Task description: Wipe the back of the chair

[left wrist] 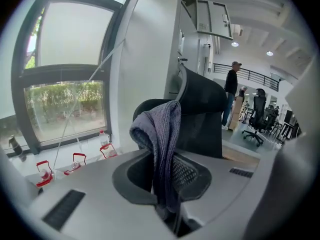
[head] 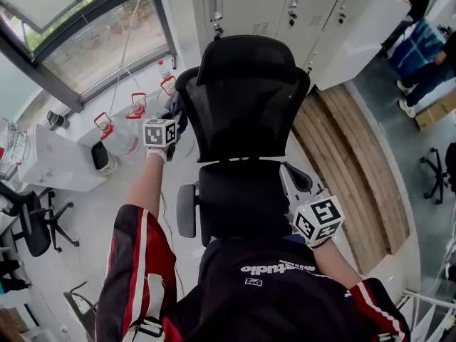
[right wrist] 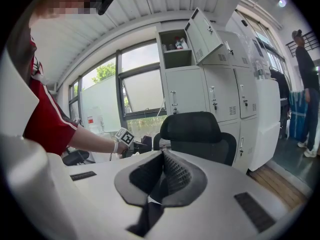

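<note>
dark shirt (head: 271,291) with red striped sleeves fills the bottom of the head view, and both forearms reach forward past it. just beyond stands the black office chair (head: 246,120), turned so its seat faces the person; its mesh back and headrest rise toward a row of grey lockers (head: 285,6). one locker door hangs open in the right gripper view. a big window (head: 78,41) runs along the left wall. a strip of wood flooring (head: 349,162) lies to the right of the chair, and a white desk (head: 57,166) sits well off to the left.

left gripper (head: 173,114) is held up at the left edge of the chair's back. in its own view the jaws are clamped on a grey cloth (left wrist: 162,134), which stands up from them and folds over at the top, in front of the chair's back (left wrist: 200,119). whether the cloth touches the mesh i cannot tell.

right gripper (head: 296,182) is lower, just beside the seat's right edge and over the armrest. its own view shows the jaws pressed together with nothing between them.

small bottles with red handles (head: 135,109) stand on the floor below the window.
</note>
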